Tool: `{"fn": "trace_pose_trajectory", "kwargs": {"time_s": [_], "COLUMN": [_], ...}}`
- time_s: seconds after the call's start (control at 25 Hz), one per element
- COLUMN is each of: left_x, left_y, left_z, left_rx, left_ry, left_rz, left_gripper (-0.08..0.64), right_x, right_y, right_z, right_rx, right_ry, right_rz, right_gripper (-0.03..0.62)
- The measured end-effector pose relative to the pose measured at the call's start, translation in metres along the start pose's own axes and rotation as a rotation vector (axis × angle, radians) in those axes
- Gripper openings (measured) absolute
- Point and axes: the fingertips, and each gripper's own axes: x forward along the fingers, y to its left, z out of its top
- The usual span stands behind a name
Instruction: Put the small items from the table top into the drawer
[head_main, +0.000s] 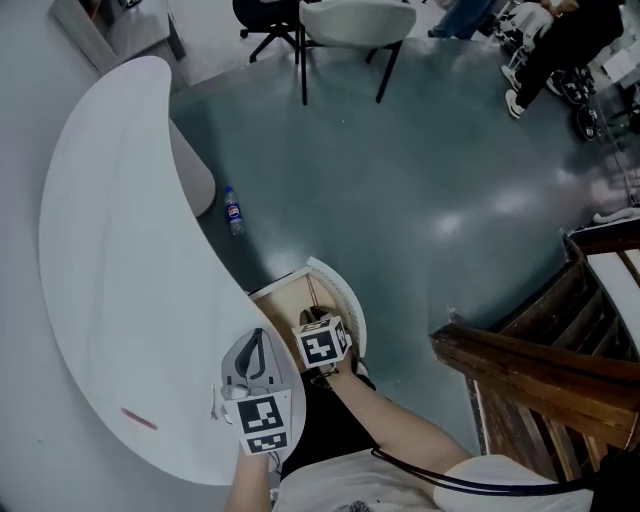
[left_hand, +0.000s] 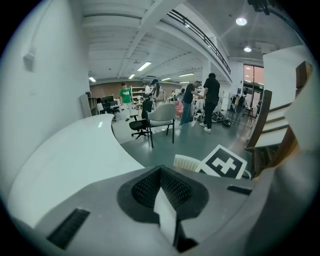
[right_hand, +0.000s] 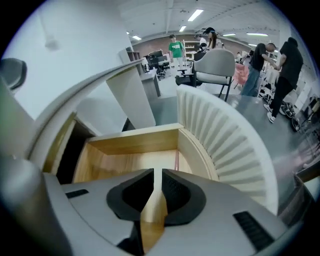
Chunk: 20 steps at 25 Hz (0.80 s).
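I am holding the right tool (right_hand: 158, 174), parted and empty, over the open light-wood drawer (right_hand: 131, 140), and the left tool (left_hand: 160, 172) is clenched on nothing. A thin pink stick (head_main: 138, 418) is lying flat on the white curved surface (head_main: 120, 250), near left. I judge it may skid away under a pinch.

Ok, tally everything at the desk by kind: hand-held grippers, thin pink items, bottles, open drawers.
Hand-held grippers: 2, the left hand-held gripper and the right hand-held gripper
Thin pink items: 2, one on the table top, one in the drawer
Bottles: 1, on the floor
Open drawers: 1
Total: 6
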Motion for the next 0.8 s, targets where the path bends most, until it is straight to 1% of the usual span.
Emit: {"fn": "trace_pose_trajectory", "kwargs": {"time_s": [0.24,0.48,0.64,0.8], "left_x": [-0.046,-0.103,-0.136,-0.163], "left_y": [-0.005,-0.019,-0.029,-0.047], "left_z": [0.014,0.025,0.034,0.043], "left_rx": [-0.057,-0.093,-0.105,-0.106], "left_ry": [-0.047,-0.112,-0.158,-0.180], "left_rz": [0.090,0.169,0.228,0.253], "left_gripper": [0.025,0.025,0.025,0.025], "right_x": [-0.071,-0.142,-0.184,-0.227], "right_y": [0.012,0.007,0.011,0.013], "right_z": [0.003,0.003,0.012,0.009], "right_rx": [-0.096,-0.146,-0.188,-0.206], "right_ry": [-0.043,-0.139,-0.201,-0.247], "right_rz": [0.063,0.102,0.135,0.176], "right_gripper": [0.063,0.061,0.063,0.061]}}
